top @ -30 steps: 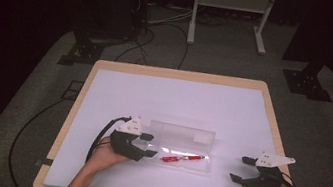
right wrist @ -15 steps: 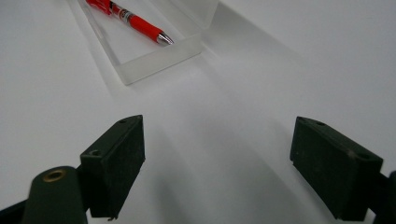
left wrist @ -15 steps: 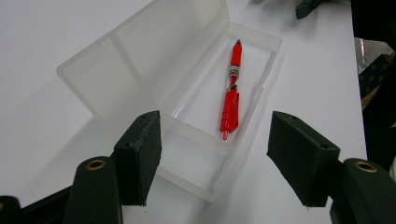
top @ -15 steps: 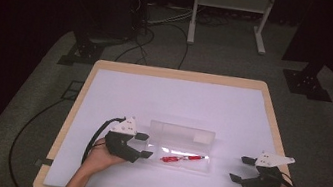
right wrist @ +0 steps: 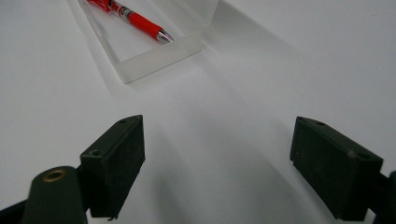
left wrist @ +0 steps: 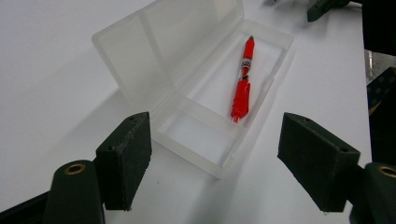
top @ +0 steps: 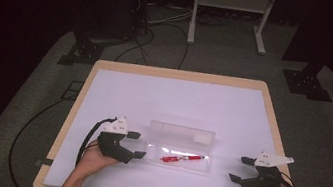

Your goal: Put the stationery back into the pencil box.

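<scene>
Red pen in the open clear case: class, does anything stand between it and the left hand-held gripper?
Only the clear case itself: its low near end wall lies between the left hand-held gripper and the red pen. From above, nothing covers the pen.

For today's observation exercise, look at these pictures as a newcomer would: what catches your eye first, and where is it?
The red pen stands out at once, lying inside the open clear plastic case near the front of the white table. Next come the two dark tools flanking the case: the left tool close by its end, jaws just opened with nothing between them, and the right tool open, farther off to the other side.
</scene>
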Available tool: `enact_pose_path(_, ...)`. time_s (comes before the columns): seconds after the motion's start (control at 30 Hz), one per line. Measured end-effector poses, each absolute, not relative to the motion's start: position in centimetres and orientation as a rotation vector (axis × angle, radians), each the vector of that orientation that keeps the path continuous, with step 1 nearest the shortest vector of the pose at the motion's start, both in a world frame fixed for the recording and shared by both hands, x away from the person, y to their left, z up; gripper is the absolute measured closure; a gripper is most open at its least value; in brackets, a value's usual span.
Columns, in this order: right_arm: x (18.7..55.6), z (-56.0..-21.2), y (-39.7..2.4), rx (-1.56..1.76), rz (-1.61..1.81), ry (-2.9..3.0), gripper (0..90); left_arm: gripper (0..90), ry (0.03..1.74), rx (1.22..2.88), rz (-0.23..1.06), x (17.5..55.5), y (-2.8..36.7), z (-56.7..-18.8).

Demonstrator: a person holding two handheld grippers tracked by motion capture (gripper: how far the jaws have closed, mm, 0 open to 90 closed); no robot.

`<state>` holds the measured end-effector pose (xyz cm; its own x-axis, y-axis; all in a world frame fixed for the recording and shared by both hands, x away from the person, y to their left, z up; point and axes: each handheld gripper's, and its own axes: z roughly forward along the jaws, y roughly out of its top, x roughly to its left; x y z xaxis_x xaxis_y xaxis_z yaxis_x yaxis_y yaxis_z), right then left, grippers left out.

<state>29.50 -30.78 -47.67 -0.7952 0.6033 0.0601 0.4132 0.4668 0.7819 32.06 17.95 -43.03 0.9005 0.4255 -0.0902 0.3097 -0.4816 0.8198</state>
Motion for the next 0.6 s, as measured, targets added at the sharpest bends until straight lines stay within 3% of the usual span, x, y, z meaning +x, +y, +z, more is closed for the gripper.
enact_pose_path(0.6,29.4,-47.7,-30.9,0.89,1.242,2.481,17.3,20.7,0.573,2.079,0.173,31.6,19.7,-43.7)
